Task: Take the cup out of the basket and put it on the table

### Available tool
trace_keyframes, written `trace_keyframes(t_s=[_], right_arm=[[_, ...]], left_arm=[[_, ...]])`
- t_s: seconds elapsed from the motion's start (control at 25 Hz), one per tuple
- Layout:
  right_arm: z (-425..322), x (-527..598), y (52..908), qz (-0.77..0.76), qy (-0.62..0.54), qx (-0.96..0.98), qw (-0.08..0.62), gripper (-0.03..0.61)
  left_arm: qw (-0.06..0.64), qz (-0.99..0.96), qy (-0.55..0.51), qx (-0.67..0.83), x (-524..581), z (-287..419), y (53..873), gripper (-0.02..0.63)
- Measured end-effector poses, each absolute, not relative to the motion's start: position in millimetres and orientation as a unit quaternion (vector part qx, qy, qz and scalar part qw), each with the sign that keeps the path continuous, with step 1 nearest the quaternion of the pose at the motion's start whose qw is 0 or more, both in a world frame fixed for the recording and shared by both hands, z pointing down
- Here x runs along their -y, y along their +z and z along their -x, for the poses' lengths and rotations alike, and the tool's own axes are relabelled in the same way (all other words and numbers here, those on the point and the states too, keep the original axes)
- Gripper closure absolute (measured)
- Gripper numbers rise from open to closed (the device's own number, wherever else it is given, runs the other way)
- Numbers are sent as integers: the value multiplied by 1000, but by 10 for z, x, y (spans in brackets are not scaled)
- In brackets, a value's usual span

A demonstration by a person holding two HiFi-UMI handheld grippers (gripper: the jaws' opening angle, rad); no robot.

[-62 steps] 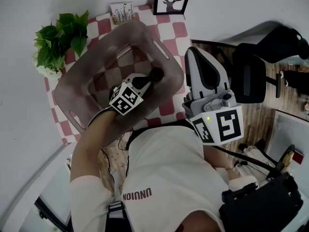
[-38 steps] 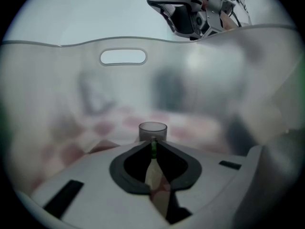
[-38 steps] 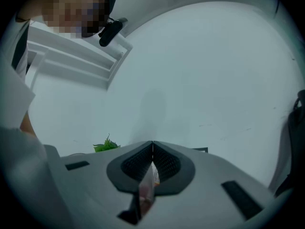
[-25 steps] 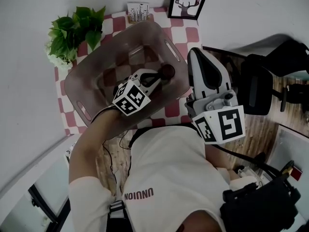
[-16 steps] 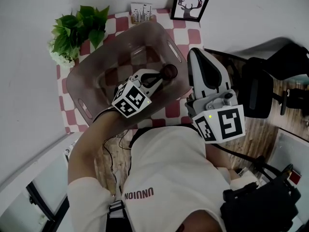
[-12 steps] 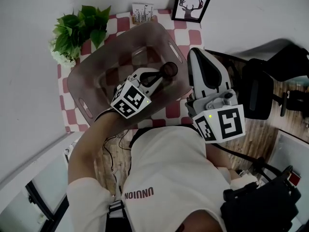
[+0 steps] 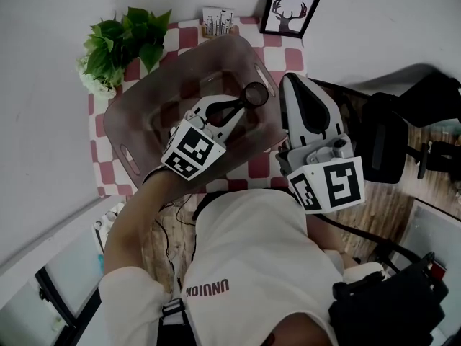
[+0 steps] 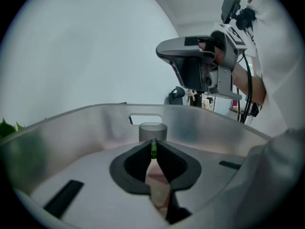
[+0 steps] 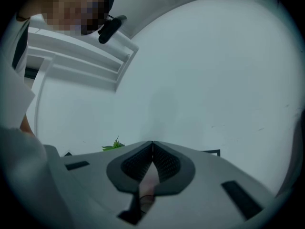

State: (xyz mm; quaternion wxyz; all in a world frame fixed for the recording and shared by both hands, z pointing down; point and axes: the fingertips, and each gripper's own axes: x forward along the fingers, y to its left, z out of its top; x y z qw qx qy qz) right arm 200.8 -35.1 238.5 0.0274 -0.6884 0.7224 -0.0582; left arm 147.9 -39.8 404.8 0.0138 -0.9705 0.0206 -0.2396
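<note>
A small dark translucent cup (image 7: 255,92) hangs above the floor of the smoky see-through basket (image 7: 127,125), close to its far right wall. My left gripper (image 7: 244,104) is shut on the cup's rim, reaching in from the near side. In the left gripper view the cup (image 8: 152,130) stands upright just past the pinched tips of the left gripper (image 8: 153,146), with the basket wall (image 8: 71,128) and its handle slot behind. My right gripper (image 7: 289,79) is held to the right of the basket, outside it. In its own view the right gripper (image 9: 152,146) is shut on nothing.
The basket sits on a red-and-white checked table (image 7: 108,182). A leafy plant (image 7: 124,43) stands at the back left, a small card stand (image 7: 218,21) and a framed deer picture (image 7: 289,11) at the back. A dark office chair (image 7: 389,139) is to the right.
My left gripper has risen with the cup and carried it toward the basket's far right rim. The right gripper has kept still.
</note>
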Motion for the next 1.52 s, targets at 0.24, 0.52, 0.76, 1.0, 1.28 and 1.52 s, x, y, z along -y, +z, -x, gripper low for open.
trace_keyframes(t_s=[0.24, 0.52, 0.76, 1.0, 1.28, 1.52], right_arm=[[-1986, 361, 2367, 684, -60, -726, 34, 560], [-1955, 368, 2369, 681, -61, -729, 33, 560], [-1930, 380, 2371, 680, -60, -730, 33, 561], [-1878, 386, 2392, 676, -61, -734, 30, 561], [-1818, 388, 2374, 671, -58, -738, 32, 560], [-1787, 414, 2343, 666, -56, -743, 35, 561]], left_arm=[[5, 972, -227, -58, 446, -1442, 3846, 568], [4, 975, -206, -88, 524, -1398, 3624, 568], [12, 975, -194, -105, 554, -1365, 3472, 568], [15, 976, -181, -124, 554, -1332, 3323, 568], [20, 974, -169, -148, 574, -1253, 3149, 568], [16, 972, -164, -169, 617, -1182, 3073, 568]])
